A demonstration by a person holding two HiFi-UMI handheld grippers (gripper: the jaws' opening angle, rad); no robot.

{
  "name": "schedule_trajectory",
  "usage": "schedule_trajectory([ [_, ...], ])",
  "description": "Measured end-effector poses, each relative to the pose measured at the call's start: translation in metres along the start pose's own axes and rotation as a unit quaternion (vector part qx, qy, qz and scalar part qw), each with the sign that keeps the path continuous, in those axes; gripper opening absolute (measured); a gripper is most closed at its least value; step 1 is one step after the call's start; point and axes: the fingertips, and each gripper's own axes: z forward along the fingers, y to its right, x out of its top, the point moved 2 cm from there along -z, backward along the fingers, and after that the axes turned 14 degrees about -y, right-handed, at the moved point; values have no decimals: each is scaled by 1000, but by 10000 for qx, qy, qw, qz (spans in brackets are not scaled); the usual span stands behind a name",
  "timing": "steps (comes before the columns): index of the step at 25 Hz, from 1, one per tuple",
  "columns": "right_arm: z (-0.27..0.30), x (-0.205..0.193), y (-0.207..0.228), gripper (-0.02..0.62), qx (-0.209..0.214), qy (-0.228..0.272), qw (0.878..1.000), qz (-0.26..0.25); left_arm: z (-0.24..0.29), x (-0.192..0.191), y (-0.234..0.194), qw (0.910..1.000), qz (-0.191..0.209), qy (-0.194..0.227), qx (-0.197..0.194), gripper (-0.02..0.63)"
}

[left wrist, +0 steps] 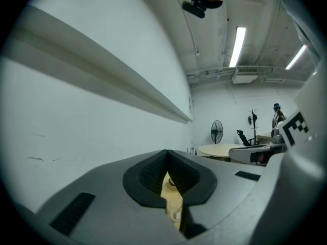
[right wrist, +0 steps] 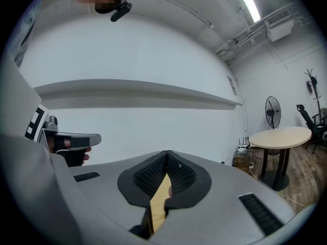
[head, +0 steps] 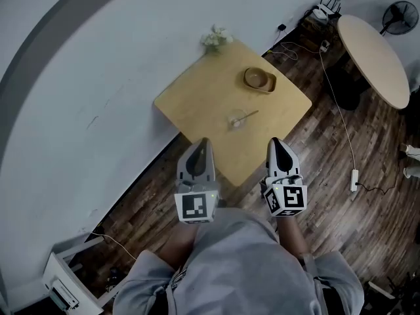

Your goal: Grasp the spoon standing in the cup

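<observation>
We are holding the left gripper (head: 200, 144) and the right gripper (head: 276, 143) side by side and level. Both are clenched on nothing: in each gripper view the ribbed black pads are meeting at their tips, leaving only a thin slit behind them. From the head view, the two tips are sitting over the edges that run into the near corner of the table (head: 197, 100). Bare tabletop is lying open between them and the cup (head: 235, 121), which is standing near the middle with the spoon (head: 248, 116) leaning out toward the right. A bowl (head: 260, 79) is sitting well beyond it, and the table's far side is running along the white wall (head: 98, 77). To the right, dark plank floor (head: 315, 169) is lying open up to a round table (head: 374, 58), crossed by a white cable.

The slit of the left gripper is showing only a sliver of tabletop and cup; the right one is showing just a strip of wood (the spoon's lower end is too small to make out). The table is pale wood, square with rounded corners, the cup is clear, and the gripper shells are smooth grey
</observation>
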Motion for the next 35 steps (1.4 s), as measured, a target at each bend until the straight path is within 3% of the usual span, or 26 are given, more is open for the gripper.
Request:
schedule_trajectory([
  [10,44,-11,11,-1,-210,-225,9993,213,39,11,-27,9998,-14,26,-185,2],
  [18,79,-40,35,-1,182,-536,9981,225,59,17,-20,9994,-248,65,230,2],
  [22,100,-63,50,0,211,-1053,9941,154,62,14,-16,9988,-200,-34,454,2],
  [23,106,-70,56,6,174,-1169,9927,220,62,14,-15,9985,-176,-41,514,2],
  [24,112,-77,61,75,154,-1267,9913,333,62,14,-15,9982,-167,-47,572,2],
  [27,128,-99,70,83,272,-1567,9849,688,58,11,-15,9970,-207,-111,738,2],
  [35,166,-138,75,106,536,-2183,9691,1017,47,3,-29,9916,-212,-195,1263,2],
])
